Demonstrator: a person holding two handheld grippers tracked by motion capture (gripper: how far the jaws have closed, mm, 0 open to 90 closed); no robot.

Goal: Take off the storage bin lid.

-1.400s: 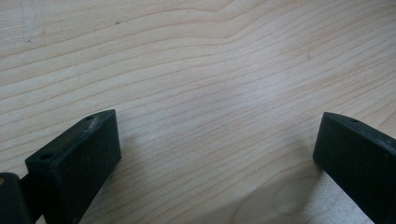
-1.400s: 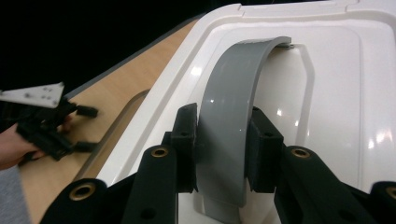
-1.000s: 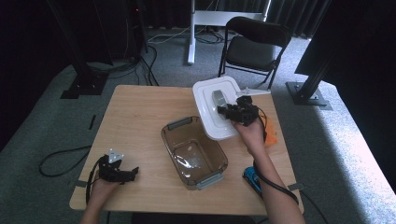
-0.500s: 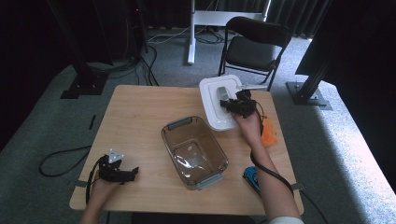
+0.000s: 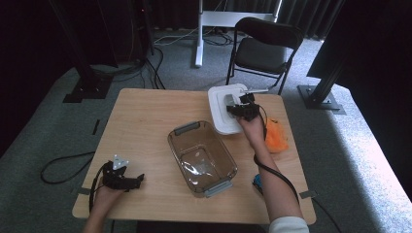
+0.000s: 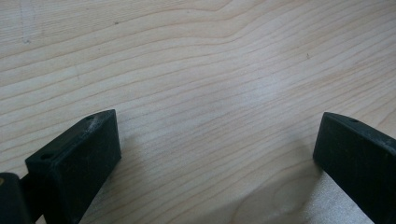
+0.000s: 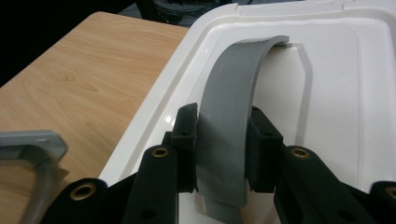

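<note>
A white lid (image 5: pixel 224 109) with a grey arched handle (image 7: pixel 236 107) lies at the table's far right. My right gripper (image 5: pixel 237 108) is shut on that handle, its jaws pressed on both sides of the grey strip (image 7: pixel 223 154). A clear plastic container (image 5: pixel 201 158) with grey end handles stands in the middle of the table, uncovered. My left gripper (image 5: pixel 127 179) rests low at the near left corner, open, with bare wood between its jaws (image 6: pixel 215 154).
An orange cloth-like thing (image 5: pixel 276 136) lies by the right edge, beside my right forearm. A small blue object (image 5: pixel 257 182) sits near the front right. A black folding chair (image 5: pixel 265 48) stands behind the wooden table (image 5: pixel 145 121).
My right gripper has carried the white lid by its handle away from the container, toward the table's far right. The left gripper has stayed put.
</note>
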